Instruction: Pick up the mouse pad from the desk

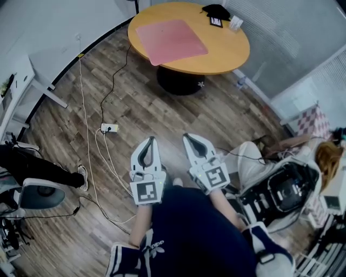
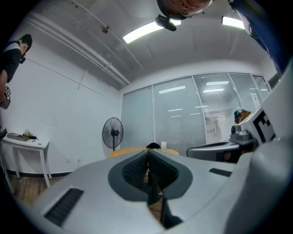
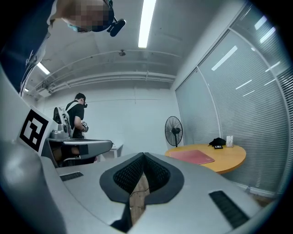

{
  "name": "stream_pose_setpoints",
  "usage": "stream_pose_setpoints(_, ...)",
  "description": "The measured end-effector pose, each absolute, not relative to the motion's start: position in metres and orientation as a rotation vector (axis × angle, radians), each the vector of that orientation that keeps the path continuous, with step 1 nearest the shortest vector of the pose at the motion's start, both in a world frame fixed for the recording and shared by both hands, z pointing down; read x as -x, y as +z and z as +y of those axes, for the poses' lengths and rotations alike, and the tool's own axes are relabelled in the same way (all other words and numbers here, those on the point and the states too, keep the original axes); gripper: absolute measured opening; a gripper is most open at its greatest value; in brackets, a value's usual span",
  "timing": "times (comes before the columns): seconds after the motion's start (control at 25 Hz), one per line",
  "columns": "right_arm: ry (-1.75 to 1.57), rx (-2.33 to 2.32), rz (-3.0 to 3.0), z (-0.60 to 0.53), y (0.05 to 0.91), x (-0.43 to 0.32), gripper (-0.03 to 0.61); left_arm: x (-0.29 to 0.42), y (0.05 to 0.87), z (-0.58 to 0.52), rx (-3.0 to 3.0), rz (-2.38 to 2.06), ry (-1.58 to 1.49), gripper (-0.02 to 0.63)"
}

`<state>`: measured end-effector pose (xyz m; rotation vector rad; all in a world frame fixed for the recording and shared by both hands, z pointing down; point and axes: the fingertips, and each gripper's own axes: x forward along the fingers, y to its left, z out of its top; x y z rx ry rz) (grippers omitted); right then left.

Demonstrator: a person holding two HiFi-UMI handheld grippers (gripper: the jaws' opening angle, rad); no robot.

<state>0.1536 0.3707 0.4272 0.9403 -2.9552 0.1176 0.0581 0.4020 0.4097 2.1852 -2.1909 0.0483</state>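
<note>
Two hand-held grippers hang side by side above a wood floor (image 1: 162, 108), both pointing at a round table (image 1: 230, 51) well ahead of them. The left gripper (image 1: 152, 139) has its jaws pressed together with nothing between them. Its own view shows the two dark pads meeting in one line. The right gripper (image 1: 187, 136), just beside it, is likewise closed and empty: its tips meet, and only bare floor shows through the gap lower down.

The pink mouse pad (image 1: 170, 40) lies flat on the near half of the table, well apart from both grippers and untouched by either. From the right gripper it sits ahead and off to the right of the jaws. From the left gripper only a thin strip of the tabletop shows, straight beyond the jaw tips, and the pad cannot be made out there.

Past the pad, on the far edge of the table, are a black bundle (image 1: 216, 11) and a small white box (image 1: 235, 22). A standing fan (image 3: 173, 128) is on the floor ahead of the grippers, to the left of the table.

On the floor ahead of the left gripper and a little to its left lies a power strip (image 1: 109, 128), with cables trailing from it. A person in dark clothes (image 3: 75, 121) stands to the left of the right gripper.
</note>
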Motion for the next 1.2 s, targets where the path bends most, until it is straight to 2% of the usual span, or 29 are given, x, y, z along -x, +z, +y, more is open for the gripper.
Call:
stream_pose_setpoints(0.48,0.1,-1.058,-2.905,0.292,0.411,-0.07,0.004,0.029,0.389,0.312,-2.315,-2.064,0.042,0.005)
stream_pose_setpoints(1.2,0.113,-1.066,-2.884,0.217,0.424,-0.034,0.004,0.071,0.409,0.236,-2.287,-2.005,0.009,0.005)
